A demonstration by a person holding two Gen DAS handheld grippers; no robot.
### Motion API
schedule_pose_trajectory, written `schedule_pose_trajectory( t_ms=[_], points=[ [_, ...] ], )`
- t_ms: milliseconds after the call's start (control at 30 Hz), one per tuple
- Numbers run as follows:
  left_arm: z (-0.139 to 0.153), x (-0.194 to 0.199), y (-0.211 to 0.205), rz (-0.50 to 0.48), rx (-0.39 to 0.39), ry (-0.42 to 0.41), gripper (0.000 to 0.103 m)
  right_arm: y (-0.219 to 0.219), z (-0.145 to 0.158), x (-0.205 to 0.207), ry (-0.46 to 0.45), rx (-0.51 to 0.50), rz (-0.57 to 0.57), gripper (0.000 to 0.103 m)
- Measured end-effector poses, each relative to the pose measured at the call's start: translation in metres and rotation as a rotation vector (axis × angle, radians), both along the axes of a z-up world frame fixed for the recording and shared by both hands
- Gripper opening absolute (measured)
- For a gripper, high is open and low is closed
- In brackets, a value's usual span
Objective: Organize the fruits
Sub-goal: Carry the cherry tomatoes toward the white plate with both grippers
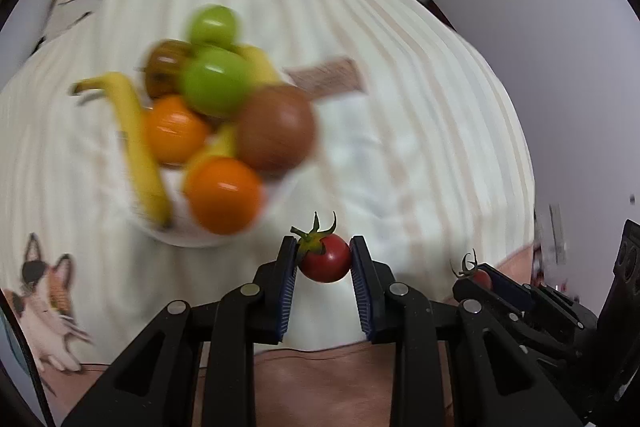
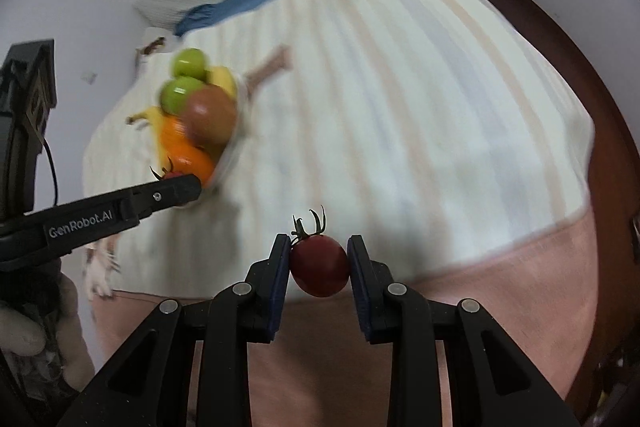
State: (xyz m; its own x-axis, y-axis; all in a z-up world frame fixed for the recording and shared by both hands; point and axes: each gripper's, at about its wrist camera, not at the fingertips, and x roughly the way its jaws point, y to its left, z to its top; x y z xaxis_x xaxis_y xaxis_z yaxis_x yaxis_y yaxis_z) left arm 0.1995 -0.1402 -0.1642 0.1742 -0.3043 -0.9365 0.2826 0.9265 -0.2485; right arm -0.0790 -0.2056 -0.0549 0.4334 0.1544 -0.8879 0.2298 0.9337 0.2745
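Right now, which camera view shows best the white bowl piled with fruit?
The left wrist view: the white bowl lies near and is seen from above, though blurred. In the right wrist view it is smaller, farther off, and the left gripper covers its near rim.

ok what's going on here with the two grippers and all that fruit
A person is sorting fruit on a striped cloth with a handheld gripper in each hand. The left gripper is shut on a small red tomato with a green stem, and the right gripper is shut on a darker tomato. Both tomatoes are held clear of the cloth. Beyond them a white bowl is already piled with green apples, oranges, bananas and a brownish round fruit. Neither tomato is in the bowl yet.
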Motion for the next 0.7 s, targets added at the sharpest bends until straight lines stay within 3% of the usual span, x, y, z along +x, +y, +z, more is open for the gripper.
schedule_pose_trajectory(
  t_ms=[300,533,700],
  points=[
    [-0.007,0.042,0.085,0.164,0.004,-0.011,0.024,0.077,0.016,0.093,-0.073,0.035,0.175,0.031],
    [-0.027,0.075,0.132,0.229,-0.004,0.012,0.024,0.12,0.0,0.155,-0.044,0.045,0.241,0.031],
    [-0.05,0.088,0.145,0.221,-0.024,0.063,0.024,0.138,-0.016,0.181,-0.007,0.011,0.272,0.031]
  ],
)
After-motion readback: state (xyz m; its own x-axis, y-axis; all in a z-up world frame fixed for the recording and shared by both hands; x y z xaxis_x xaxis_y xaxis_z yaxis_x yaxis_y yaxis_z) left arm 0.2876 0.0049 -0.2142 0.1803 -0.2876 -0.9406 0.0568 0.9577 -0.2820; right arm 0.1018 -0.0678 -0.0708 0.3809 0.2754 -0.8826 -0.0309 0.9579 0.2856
